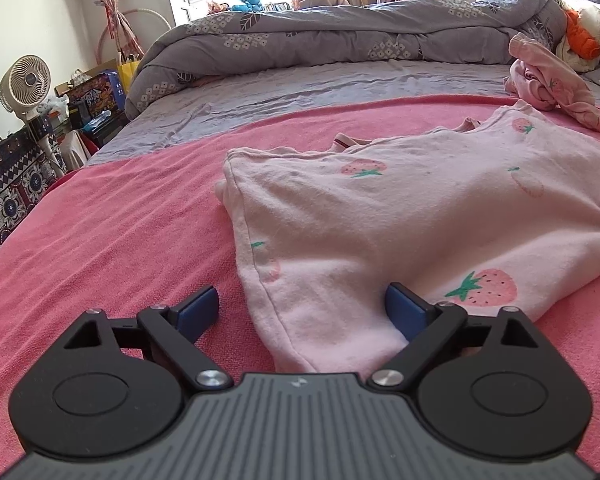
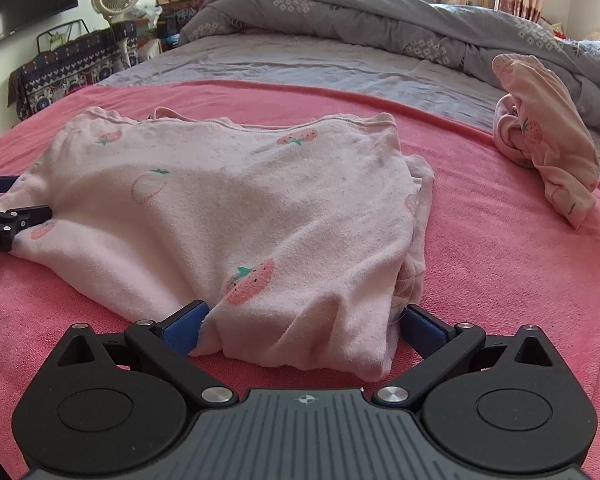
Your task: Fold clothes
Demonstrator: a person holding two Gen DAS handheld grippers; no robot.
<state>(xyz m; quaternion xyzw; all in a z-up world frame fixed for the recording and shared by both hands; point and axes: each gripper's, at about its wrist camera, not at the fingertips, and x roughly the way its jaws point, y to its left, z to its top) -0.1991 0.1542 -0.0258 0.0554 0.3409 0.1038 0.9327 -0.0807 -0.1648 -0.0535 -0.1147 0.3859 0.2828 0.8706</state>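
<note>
A pale pink shirt with strawberry prints (image 1: 400,216) lies partly folded on a pink blanket (image 1: 100,240); it also shows in the right wrist view (image 2: 228,208). My left gripper (image 1: 302,312) is open, its blue pads (image 1: 198,312) either side of the shirt's near left corner. My right gripper (image 2: 300,330) is open around the shirt's near right corner, blue pads (image 2: 184,330) against the cloth. The left gripper also shows at the left edge of the right wrist view (image 2: 4,200).
A second bunched pink strawberry garment (image 2: 548,140) lies to the right on the blanket (image 2: 500,260), also in the left wrist view (image 1: 552,84). A rolled grey quilt (image 1: 340,36) lies along the far side of the bed. A fan (image 1: 26,84) and boxes stand by the left wall.
</note>
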